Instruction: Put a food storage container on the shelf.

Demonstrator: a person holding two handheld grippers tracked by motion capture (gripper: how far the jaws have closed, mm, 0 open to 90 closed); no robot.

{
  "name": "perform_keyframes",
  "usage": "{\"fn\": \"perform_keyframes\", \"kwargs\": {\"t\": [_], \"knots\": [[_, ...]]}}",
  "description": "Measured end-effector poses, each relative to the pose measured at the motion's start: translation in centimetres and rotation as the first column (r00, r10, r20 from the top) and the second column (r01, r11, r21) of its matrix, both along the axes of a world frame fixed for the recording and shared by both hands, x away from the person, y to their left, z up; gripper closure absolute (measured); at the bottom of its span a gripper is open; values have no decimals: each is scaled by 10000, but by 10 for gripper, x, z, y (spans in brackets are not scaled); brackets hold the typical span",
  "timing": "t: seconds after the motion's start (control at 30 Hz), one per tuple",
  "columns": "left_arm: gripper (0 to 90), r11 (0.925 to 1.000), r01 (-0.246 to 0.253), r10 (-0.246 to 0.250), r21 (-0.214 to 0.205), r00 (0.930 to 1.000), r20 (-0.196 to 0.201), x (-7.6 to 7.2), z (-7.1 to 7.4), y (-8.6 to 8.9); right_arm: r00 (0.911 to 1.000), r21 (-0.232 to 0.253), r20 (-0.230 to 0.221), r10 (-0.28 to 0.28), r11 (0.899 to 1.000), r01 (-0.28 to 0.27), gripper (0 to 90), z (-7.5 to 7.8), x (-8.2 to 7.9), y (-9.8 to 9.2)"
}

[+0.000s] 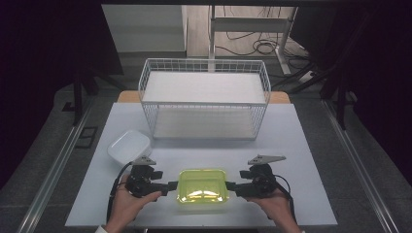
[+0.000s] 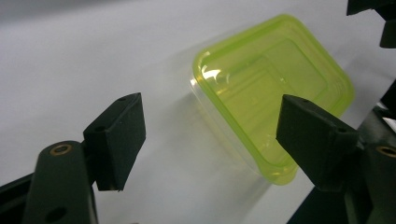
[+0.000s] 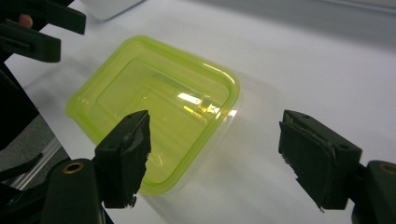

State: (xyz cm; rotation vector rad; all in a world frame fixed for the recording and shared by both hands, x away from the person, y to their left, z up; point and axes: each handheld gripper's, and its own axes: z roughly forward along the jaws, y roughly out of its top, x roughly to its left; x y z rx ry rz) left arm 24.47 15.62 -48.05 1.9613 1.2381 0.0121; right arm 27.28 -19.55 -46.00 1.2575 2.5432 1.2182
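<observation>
With both sets of jaws apart either side of the lidded green container (image 1: 203, 185) at the desk's near edge, an uneven squeeze could skid it off.

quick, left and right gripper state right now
Left gripper: open, holding nothing, jaws spread at one end of the yellow-green lidded container.
Right gripper: open, holding nothing, jaws spread at the container's other end.
</observation>
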Motion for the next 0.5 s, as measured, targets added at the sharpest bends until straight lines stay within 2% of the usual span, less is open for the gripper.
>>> {"fn": "perform_keyframes", "kwargs": {"t": [0.2,0.3,0.5], "knots": [[261,9967,5,-55,-813,9981,-608,4,-9,-6,9991,234,-383,-194,9995,203,311,-8,3,0],[279,9959,-17,-55,-905,9969,-786,5,-12,-9,9982,324,-570,-187,9993,206,330,-11,4,1],[318,9880,-280,64,-1517,9900,-1413,10,-21,-8,9973,211,-738,-67,9997,82,333,-15,5,5]]}}
